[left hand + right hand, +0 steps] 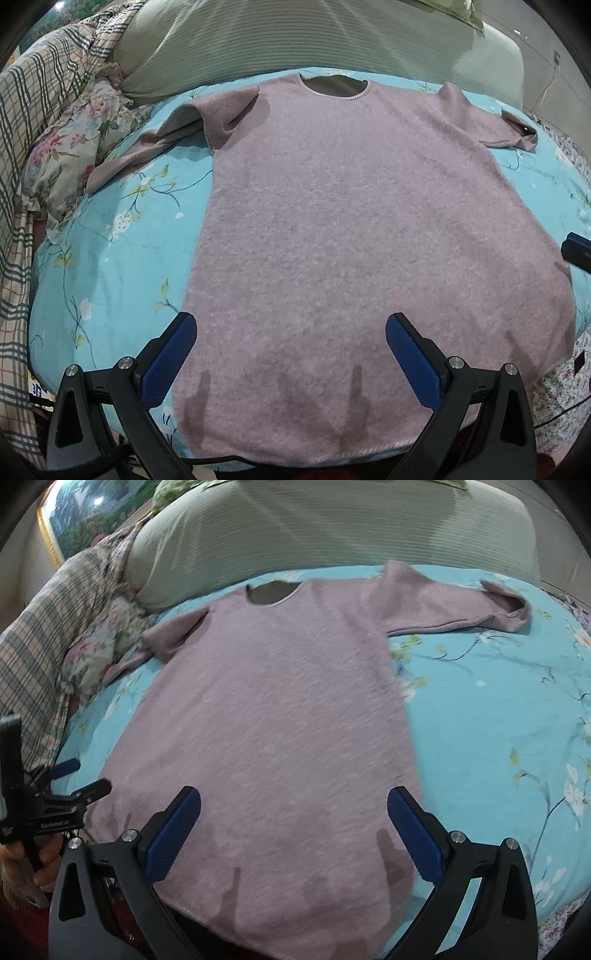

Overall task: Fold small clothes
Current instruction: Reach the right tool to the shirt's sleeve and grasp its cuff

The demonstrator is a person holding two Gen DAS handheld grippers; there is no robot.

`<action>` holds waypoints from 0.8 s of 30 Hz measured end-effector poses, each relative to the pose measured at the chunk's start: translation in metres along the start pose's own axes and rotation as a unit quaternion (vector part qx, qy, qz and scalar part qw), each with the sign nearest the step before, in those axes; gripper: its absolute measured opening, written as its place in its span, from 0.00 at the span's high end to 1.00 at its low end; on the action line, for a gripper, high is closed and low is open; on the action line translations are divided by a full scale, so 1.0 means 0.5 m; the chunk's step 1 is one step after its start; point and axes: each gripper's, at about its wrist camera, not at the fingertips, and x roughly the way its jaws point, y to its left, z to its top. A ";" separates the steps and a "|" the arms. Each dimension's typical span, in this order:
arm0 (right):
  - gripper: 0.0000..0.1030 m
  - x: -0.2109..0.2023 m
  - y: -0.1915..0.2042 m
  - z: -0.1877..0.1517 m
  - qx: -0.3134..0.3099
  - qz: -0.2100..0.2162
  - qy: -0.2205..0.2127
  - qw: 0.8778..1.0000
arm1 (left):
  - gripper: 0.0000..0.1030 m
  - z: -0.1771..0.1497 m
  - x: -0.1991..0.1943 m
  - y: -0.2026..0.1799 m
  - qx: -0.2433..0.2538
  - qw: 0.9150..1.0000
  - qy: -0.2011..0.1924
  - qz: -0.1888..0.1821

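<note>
- Sweater lies flat on the bed, mid-frame, neck at the top.
- Left claw and right claw both gape wide over the hem, holding nothing.
- I'd pinch the hem corners evenly, or tuck those rumpled sleeves in first.

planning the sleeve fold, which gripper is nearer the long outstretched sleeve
Right. The right gripper hovers at the hem below that sleeve; the left gripper is at the opposite hem corner.
</note>
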 end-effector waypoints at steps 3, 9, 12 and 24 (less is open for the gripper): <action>0.02 -0.001 -0.052 0.035 0.016 -0.026 -0.018 0.999 | 0.01 0.022 0.013 0.003 -0.001 1.000 0.003 0.003; 0.08 -0.005 -0.163 0.127 0.040 -0.081 -0.052 0.995 | 0.01 0.070 0.038 0.007 -0.004 1.000 0.004 0.007; 0.09 -0.001 -0.219 0.180 0.048 -0.107 -0.067 0.991 | 0.01 0.099 0.052 0.004 -0.002 1.000 0.000 0.011; 0.15 0.096 -0.443 0.418 0.059 -0.241 -0.086 0.965 | 0.01 0.176 0.112 -0.036 0.014 1.000 0.007 -0.005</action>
